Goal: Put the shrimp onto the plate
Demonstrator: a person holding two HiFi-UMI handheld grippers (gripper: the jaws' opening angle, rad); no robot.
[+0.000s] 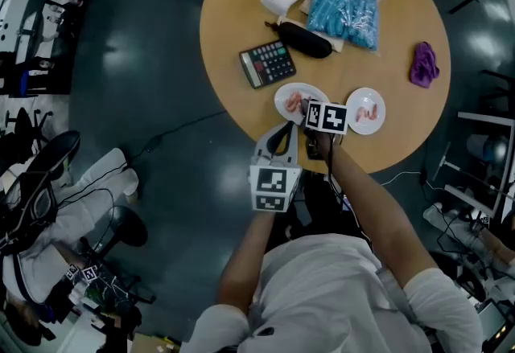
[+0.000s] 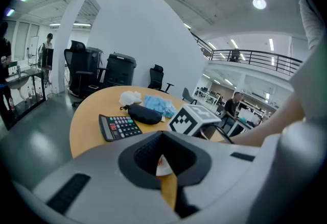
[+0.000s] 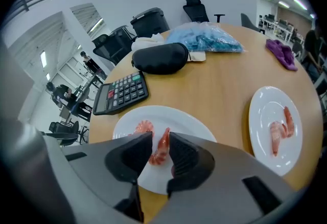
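Shrimp, pink, curled and glossy, stands nearly on end between the black ribbed pads of the right tongs, which are pinched onto its body just over the nearer, left white plate. A second shrimp lies on that plate beside the left pad. The likely goal is the right-hand plate, a smooth round dish close beside the first, where two more shrimps already lie. The main risk is the grip itself: the piece looks slick and tapered, and only a narrow part of it sits between the pads, so a quick swing or a slight easing could let it slide out onto the bare wood of the desk in the gap between the plates. Squeezing harder might crush or split soft flesh. A low carry could also catch the plate rim and tip or skid the light dish. The left tongs hang back off the desk's near edge, clenched on nothing. Farther off sit a hard-keyed calculator, a soft black pouch, a crinkly blue bag and a purple cloth, all well apart from the path.
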